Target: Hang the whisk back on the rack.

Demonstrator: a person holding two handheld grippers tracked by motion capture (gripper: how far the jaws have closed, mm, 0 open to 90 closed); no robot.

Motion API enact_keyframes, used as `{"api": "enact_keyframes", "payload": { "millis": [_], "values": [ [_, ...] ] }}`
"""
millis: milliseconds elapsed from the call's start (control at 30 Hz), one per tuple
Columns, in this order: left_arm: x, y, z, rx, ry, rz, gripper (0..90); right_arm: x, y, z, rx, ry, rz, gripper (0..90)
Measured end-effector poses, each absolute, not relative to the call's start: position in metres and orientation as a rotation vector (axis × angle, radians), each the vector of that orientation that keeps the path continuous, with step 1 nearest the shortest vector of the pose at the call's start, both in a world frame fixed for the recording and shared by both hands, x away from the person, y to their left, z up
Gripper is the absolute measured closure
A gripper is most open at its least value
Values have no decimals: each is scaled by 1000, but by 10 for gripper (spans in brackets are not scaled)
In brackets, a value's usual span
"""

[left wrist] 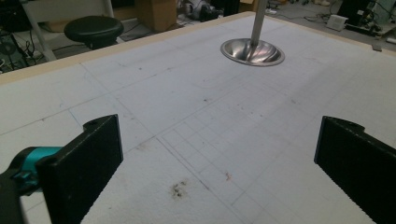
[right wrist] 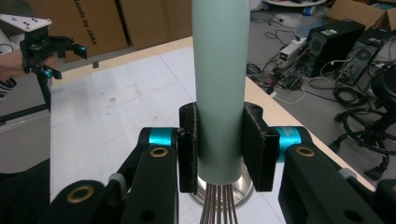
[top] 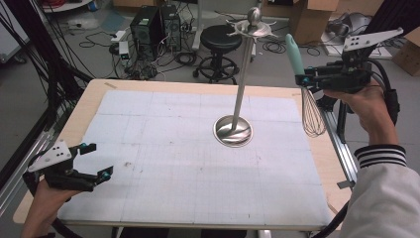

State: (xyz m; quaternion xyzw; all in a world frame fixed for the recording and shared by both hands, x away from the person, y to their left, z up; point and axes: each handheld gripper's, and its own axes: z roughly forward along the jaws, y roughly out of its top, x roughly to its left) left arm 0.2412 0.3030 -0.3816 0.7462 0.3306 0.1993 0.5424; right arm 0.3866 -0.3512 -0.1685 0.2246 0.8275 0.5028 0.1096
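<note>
1. Your right claw is clamped on the pale green handle of a whisk, held up in the air above the far right edge of the surface.
2. The whisk hangs nearly upright: handle up, wire loops down, the wires well above the white gridded sheet near its right border.
3. In the right gripper view, the two black jaws of your right claw press on both sides of the whisk handle, just above where the wires begin.
4. Your left claw is spread wide apart with nothing between its jaws, held low over the near left corner of the surface.
5. In the left gripper view, your left claw shows the sheet between its parted jaws, with small dark smudges on the sheet just ahead.
6. A steel stand rests on its round base on the sheet, right of centre, its pole leaning slightly and topped with hooks and a ball.
7. The whisk is to the right of the stand, apart from it.
8. A black stool stands on the floor beyond the far edge.
</note>
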Motion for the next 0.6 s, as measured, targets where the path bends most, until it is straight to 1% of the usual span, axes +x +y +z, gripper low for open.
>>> {"api": "enact_keyframes", "payload": {
  "millis": [333,600],
  "values": [
    [242,303,-382,1776,783,470,17,398,-346,-161,670,2433,1476,694],
    [242,303,-382,1778,786,473,17,402,-344,-165,678,2449,1469,694]
  ]
}}
